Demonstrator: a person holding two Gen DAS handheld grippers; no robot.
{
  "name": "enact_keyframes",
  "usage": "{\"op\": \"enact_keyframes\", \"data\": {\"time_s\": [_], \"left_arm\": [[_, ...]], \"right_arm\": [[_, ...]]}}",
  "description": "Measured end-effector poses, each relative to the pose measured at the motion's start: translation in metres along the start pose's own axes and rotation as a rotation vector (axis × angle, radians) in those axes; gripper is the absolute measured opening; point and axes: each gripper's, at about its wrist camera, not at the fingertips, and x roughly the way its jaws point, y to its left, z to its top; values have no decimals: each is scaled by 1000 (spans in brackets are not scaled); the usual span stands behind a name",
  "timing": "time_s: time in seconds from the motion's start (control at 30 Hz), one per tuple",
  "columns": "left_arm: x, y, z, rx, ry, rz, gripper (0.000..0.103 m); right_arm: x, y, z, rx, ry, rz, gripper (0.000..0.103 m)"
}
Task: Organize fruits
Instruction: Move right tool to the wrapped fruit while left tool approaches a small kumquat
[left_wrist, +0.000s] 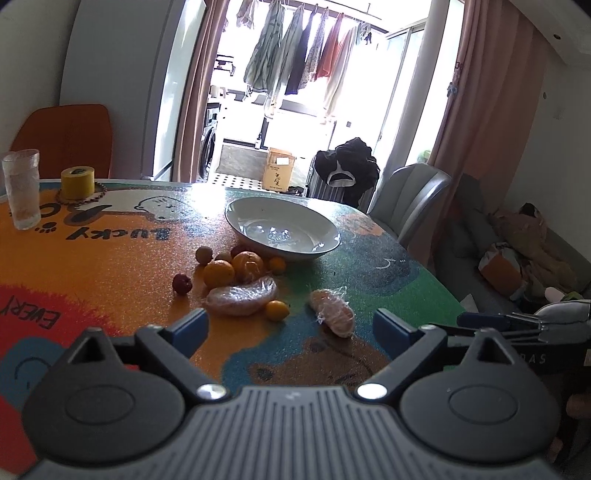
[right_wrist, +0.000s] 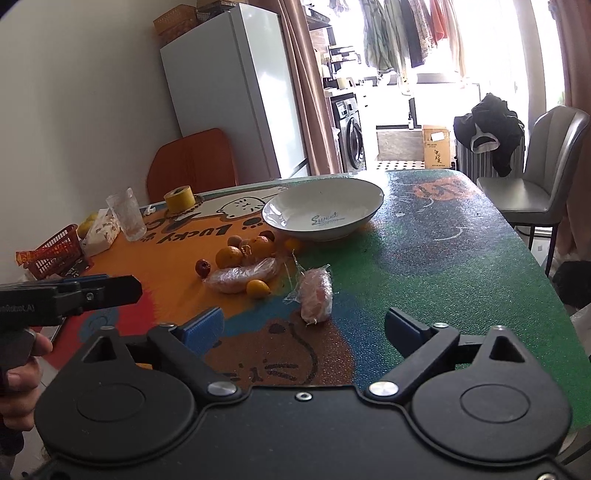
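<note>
A white bowl (left_wrist: 282, 230) (right_wrist: 325, 210) stands empty on the colourful table. In front of it lies a cluster of fruit: oranges (left_wrist: 218, 273) (right_wrist: 229, 256), a small red fruit (left_wrist: 181, 283) (right_wrist: 202, 267), a small yellow fruit (left_wrist: 277, 310) (right_wrist: 258, 288), and a plastic-wrapped piece (left_wrist: 242, 295) (right_wrist: 242, 278). A second wrapped piece (left_wrist: 332, 312) (right_wrist: 317, 293) lies apart to the right. My left gripper (left_wrist: 291, 326) is open and empty, just short of the fruit. My right gripper (right_wrist: 304, 325) is open and empty, close behind the second wrapped piece.
A glass (left_wrist: 21, 188) (right_wrist: 126, 214), a yellow tape roll (left_wrist: 77, 182) (right_wrist: 180, 199), a red basket (right_wrist: 55, 254) and a tissue pack (right_wrist: 101, 230) stand at the table's left. An orange chair (left_wrist: 66, 136) and a grey chair (right_wrist: 543, 170) flank the table.
</note>
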Motion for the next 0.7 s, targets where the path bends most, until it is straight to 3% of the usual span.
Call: {"op": "enact_keyframes", "data": {"time_s": [0.1, 0.33, 0.53, 0.7], "left_arm": [[16, 0, 2, -4, 15, -8, 81], [48, -1, 5, -11, 44, -8, 62], [71, 0, 6, -23, 73, 3, 55], [92, 0, 7, -37, 95, 16, 49]], "right_arm": [[12, -6, 2, 12, 19, 5, 79], [37, -16, 5, 32, 52, 23, 71], [57, -25, 8, 49, 72, 39, 69], [72, -31, 12, 56, 94, 50, 59]]}}
